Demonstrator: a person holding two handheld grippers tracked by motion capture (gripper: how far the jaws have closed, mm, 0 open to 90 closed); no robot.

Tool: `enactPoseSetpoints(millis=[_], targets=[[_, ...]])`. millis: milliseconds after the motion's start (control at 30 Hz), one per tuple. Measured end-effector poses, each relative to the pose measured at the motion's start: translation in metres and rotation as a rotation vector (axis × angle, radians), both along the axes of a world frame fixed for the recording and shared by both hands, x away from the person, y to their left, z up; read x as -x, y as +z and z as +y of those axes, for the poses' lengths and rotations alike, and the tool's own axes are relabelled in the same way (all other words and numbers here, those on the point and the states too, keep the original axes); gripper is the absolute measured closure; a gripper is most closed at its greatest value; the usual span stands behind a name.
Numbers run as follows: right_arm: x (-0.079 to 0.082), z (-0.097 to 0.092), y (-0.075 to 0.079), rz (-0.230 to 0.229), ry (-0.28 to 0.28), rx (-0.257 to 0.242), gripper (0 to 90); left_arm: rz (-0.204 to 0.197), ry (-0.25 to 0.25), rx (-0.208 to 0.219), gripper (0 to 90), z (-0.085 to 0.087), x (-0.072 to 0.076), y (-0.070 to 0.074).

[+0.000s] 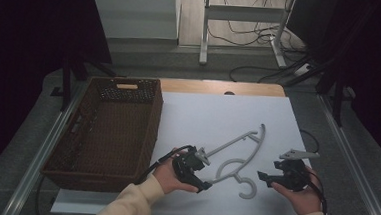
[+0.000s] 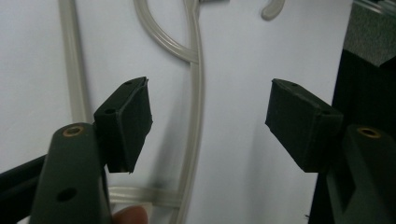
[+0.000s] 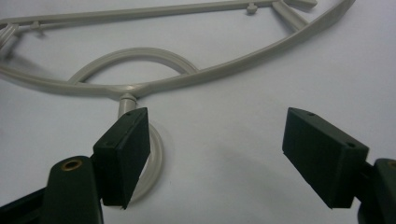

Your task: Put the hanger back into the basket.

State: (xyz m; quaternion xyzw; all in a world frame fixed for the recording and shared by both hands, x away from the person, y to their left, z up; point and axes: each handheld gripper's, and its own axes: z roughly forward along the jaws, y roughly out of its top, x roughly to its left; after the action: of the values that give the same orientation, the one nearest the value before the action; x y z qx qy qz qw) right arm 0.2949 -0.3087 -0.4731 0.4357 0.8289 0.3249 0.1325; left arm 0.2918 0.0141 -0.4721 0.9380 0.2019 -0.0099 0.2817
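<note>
Curved grey plastic hanger (image 1: pixel 235 155), woven wicker basket (image 1: pixel 104 127)

Dim, dark-edged high view; close views brighter, soft-focused, faint shadows on white.

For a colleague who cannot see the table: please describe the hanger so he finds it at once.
On the white table, right of the brown wicker basket, the grey plastic hanger lies flat. It lies between the left gripper and the right gripper, hook toward the person, the only pale curved thing there.
</note>
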Motion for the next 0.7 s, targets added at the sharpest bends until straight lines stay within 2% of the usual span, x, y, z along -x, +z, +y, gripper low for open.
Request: enactPoseSetpoints(millis=[167,433,600,700], targets=[[-0.001,0.0,-0.001,0.004,-0.001,0.002,23.8,0.014,-0.028,-0.028,32.2,-0.011,-0.006,-0.01],[-0.001,0.0,-0.002,0.007,-0.001,0.008,23.8,0.023,-0.044,-0.063,36.3,-0.022,-0.011,-0.023],[-0.001,0.0,-0.002,0.011,-0.001,0.012,23.8,0.024,-0.048,-0.079,40.9,-0.028,-0.012,-0.029],[-0.001,-0.001,-0.002,0.015,-0.006,-0.002,23.8,0.021,-0.051,-0.093,45.3,-0.032,-0.011,-0.033]])
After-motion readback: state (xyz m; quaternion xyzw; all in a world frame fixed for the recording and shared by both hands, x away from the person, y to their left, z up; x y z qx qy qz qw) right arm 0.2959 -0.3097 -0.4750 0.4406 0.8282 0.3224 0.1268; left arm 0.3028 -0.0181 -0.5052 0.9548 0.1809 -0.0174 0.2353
